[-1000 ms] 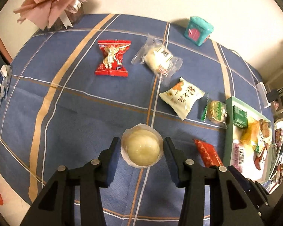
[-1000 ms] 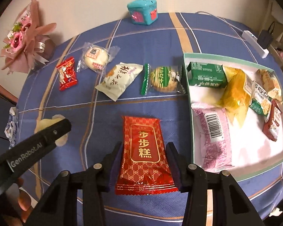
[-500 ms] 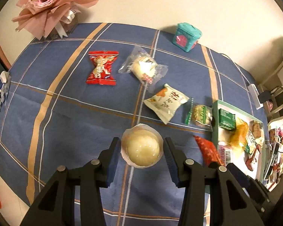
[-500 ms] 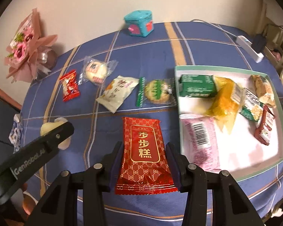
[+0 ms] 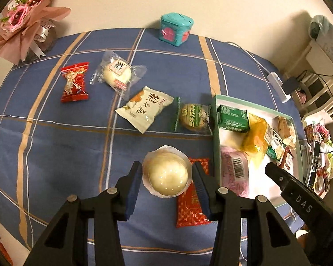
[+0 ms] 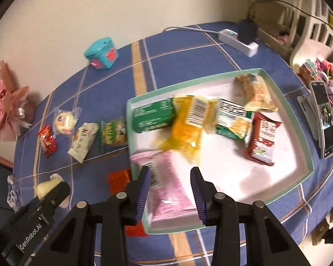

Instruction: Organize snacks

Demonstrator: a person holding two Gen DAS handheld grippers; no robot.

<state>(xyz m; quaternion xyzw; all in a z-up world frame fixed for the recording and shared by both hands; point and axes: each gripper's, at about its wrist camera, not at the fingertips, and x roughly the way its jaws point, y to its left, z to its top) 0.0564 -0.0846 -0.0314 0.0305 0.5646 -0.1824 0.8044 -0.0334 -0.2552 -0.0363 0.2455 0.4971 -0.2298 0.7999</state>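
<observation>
My left gripper [image 5: 167, 180] is shut on a pale round bun in a clear wrapper [image 5: 167, 172], held above the blue cloth just left of the white tray [image 5: 214, 119]. A red packet [image 5: 189, 208] lies on the cloth under it. My right gripper [image 6: 169, 191] is open and empty above the tray's near left corner [image 6: 128, 110], over a pink packet [image 6: 171, 190]. The red packet [image 6: 118, 179] lies left of the tray. The tray holds a green box [image 6: 153, 115], a yellow packet [image 6: 186, 130] and several others.
On the cloth lie a red candy [image 5: 74, 82], a clear-wrapped bun [image 5: 117, 73], a white packet [image 5: 144, 108] and a green biscuit [image 5: 193, 117]. A teal box [image 5: 175, 28] and a bouquet [image 5: 22, 20] stand at the back. A power strip [image 6: 237, 41] and phone [image 6: 324, 117] are right.
My right gripper has let go of the red packet, which now lies on the cloth, and swung right over the tray. My left gripper has carried the bun right, toward the tray.
</observation>
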